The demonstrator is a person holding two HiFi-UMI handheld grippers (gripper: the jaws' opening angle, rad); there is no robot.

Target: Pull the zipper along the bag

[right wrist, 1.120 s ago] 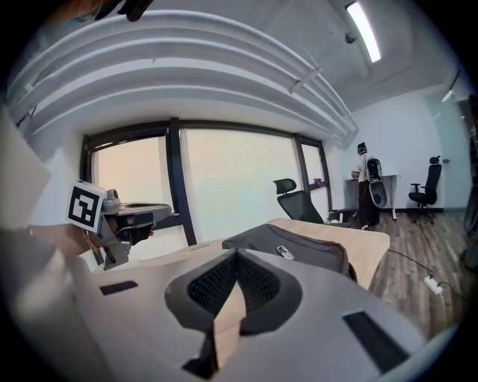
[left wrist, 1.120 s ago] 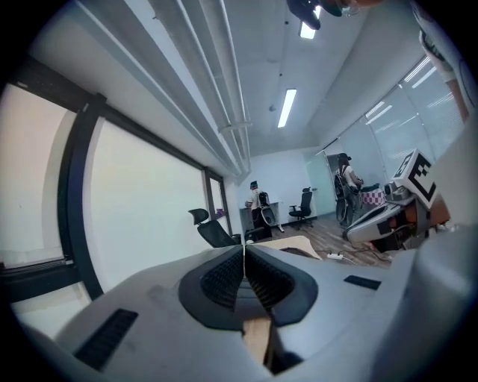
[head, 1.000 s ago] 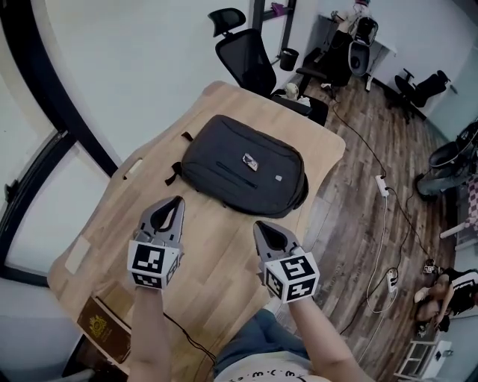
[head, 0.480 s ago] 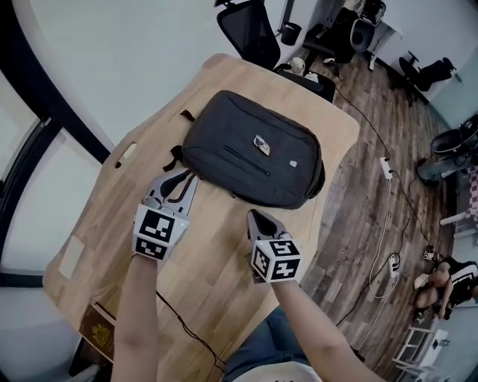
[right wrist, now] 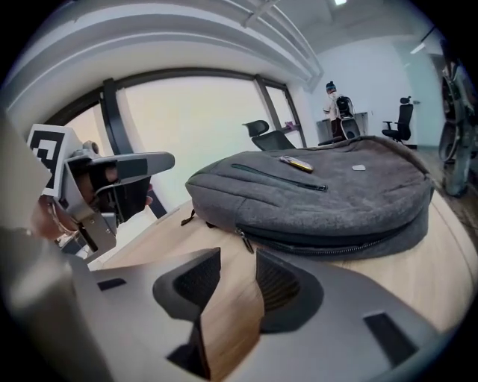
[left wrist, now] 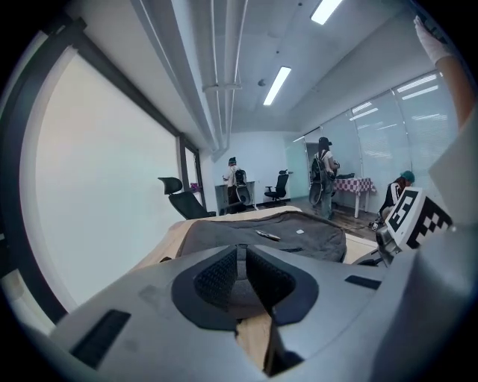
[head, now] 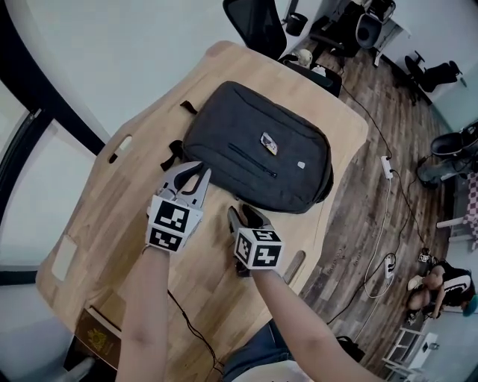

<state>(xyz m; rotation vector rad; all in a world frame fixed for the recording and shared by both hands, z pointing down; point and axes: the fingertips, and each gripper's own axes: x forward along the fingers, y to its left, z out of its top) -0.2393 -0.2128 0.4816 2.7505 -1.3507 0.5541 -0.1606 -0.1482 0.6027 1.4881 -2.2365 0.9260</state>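
A dark grey backpack (head: 258, 145) lies flat across the far half of the wooden table (head: 119, 216). Its side zipper (right wrist: 340, 245) runs along the near edge, with the pull (right wrist: 245, 240) hanging at the near left corner. My left gripper (head: 197, 174) is shut and empty, hovering beside the bag's near left corner by a strap (head: 173, 153). My right gripper (head: 240, 215) sits just short of the bag's near edge; its jaws are opening with nothing between them, and the pull lies a little beyond its fingertips (right wrist: 269, 272). The left gripper view shows the bag (left wrist: 269, 233) ahead of that gripper (left wrist: 240, 255).
A black office chair (head: 258, 22) stands past the table's far end. A brown book (head: 97, 336) and a thin cable (head: 187, 328) lie near the table's front edge. A power strip (head: 386, 166) and cables lie on the wooden floor to the right. People stand far off.
Both grippers have moved forward across the table from near the front edge up to the bag's near side. The right one now sits closer to the left.
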